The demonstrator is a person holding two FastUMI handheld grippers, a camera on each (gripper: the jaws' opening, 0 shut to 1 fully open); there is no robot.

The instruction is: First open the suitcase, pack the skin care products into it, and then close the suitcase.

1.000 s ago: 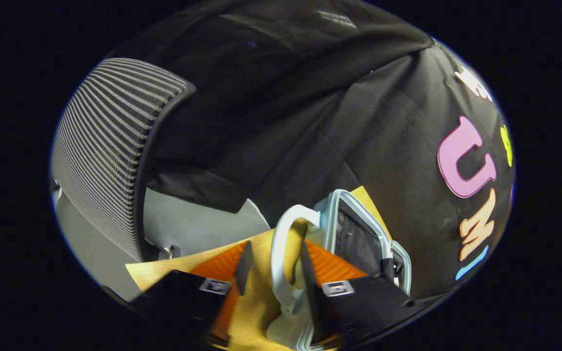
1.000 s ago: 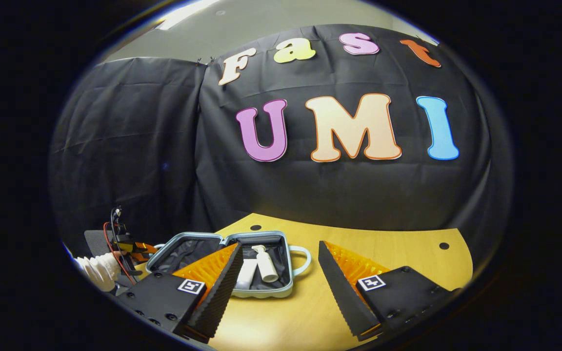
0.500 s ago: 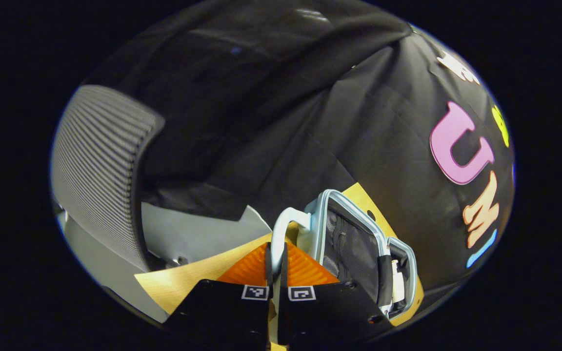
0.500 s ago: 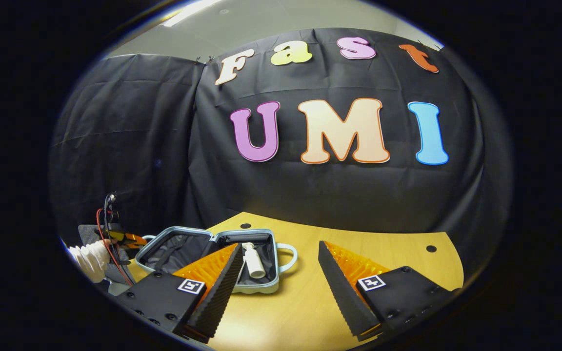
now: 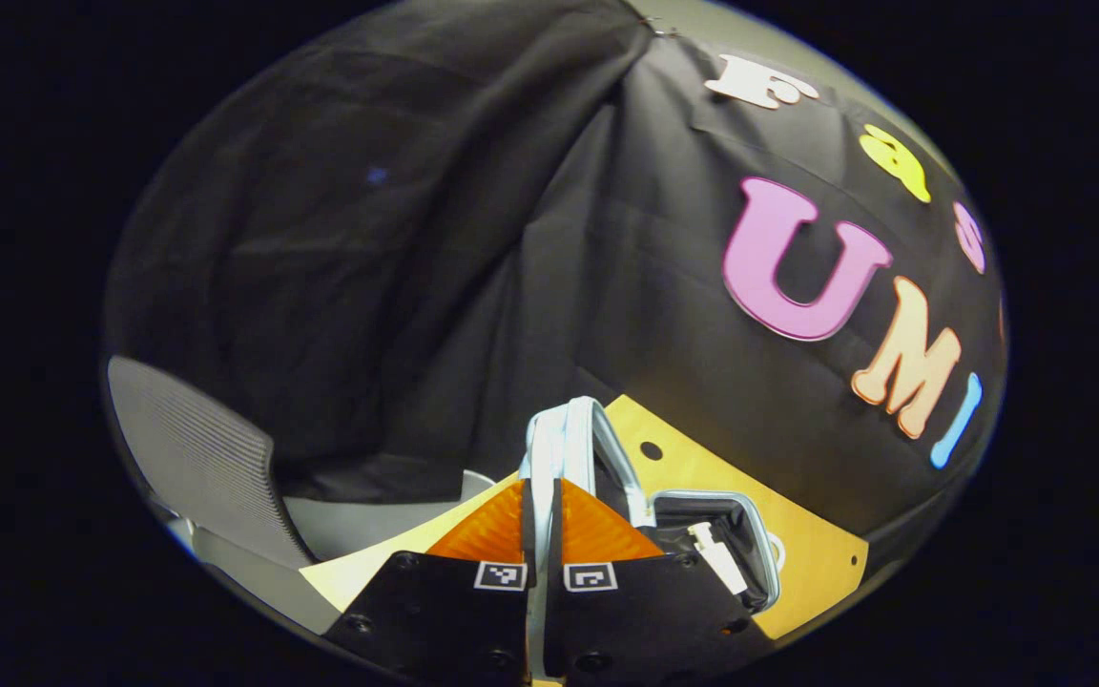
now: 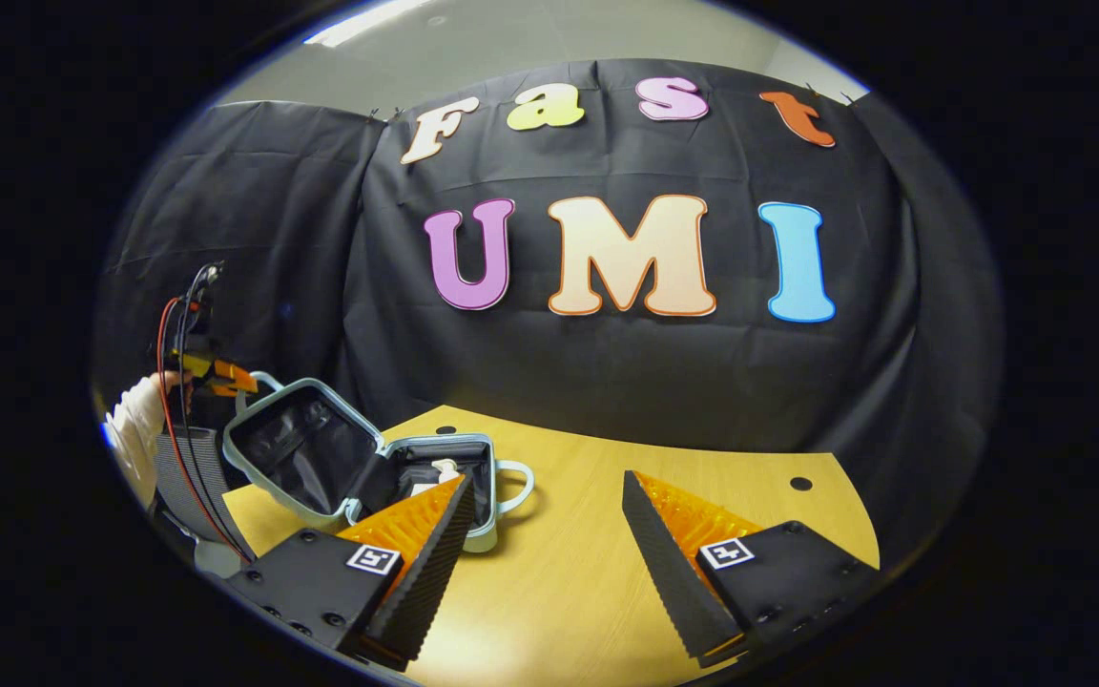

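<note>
Yellow worktop (image 6: 607, 572) held the suitcase (image 6: 387, 477) near its left edge, lid (image 6: 297, 458) half up. Left gripper (image 5: 542, 515) had its jaws clamped on the lid's handle (image 5: 569, 429). Right gripper (image 6: 549, 563) hung with jaws apart over bare wood.
</note>
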